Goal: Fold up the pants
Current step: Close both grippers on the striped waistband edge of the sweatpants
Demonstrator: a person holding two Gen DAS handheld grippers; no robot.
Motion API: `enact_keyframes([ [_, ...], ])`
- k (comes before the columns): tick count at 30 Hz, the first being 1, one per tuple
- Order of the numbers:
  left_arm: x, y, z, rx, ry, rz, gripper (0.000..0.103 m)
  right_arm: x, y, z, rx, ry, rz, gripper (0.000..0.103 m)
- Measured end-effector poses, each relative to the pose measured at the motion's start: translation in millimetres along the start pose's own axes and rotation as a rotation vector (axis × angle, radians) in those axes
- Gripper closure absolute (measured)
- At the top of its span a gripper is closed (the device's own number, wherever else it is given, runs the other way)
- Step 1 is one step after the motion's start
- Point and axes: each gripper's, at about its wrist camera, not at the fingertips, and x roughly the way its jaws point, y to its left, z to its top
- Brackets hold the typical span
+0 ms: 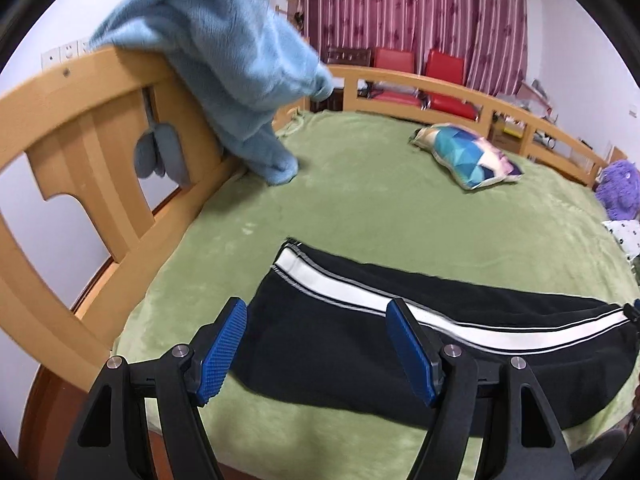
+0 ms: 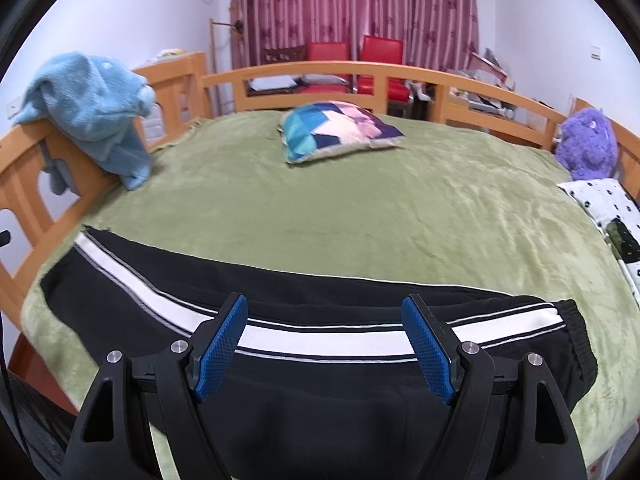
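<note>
Black pants (image 1: 320,344) with a white side stripe lie flat across the near edge of the green blanket (image 1: 380,200), legs stacked one on the other. The leg cuffs point left and the elastic waistband (image 2: 576,340) lies at the right. My left gripper (image 1: 316,312) is open and empty, hovering over the cuff end. My right gripper (image 2: 324,308) is open and empty, hovering over the middle of the pants (image 2: 320,380) near the stripe.
A wooden bed rail (image 1: 92,128) runs along the left and back, with a blue fleece garment (image 1: 224,60) draped over it. A patterned pillow (image 2: 336,128) lies mid-bed. A purple plush toy (image 2: 588,144) and a spotted pillow (image 2: 604,204) sit at the right.
</note>
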Motion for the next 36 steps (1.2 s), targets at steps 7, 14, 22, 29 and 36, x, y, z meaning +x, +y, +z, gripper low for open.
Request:
enact_keyframes([
  [7, 92, 9, 13, 0.023, 0.099, -0.042, 0.035, 67, -13, -8, 0.049, 0.134, -0.046, 0.024],
  [14, 181, 2, 34, 0.097, 0.171, -0.03, 0.052, 116, -2, -10, 0.014, 0.194, -0.041, 0.025],
  [22, 241, 0, 31, 0.115, 0.251, -0.064, 0.092, 159, 24, -14, -0.107, 0.244, 0.013, 0.025],
  [29, 231, -4, 34, 0.094, 0.229, -0.122, 0.1, 191, 56, -18, -0.247, 0.332, 0.076, 0.026],
  [36, 212, -1, 43, 0.051, 0.198, -0.131, 0.1, 192, 93, -16, -0.33, 0.344, 0.258, 0.028],
])
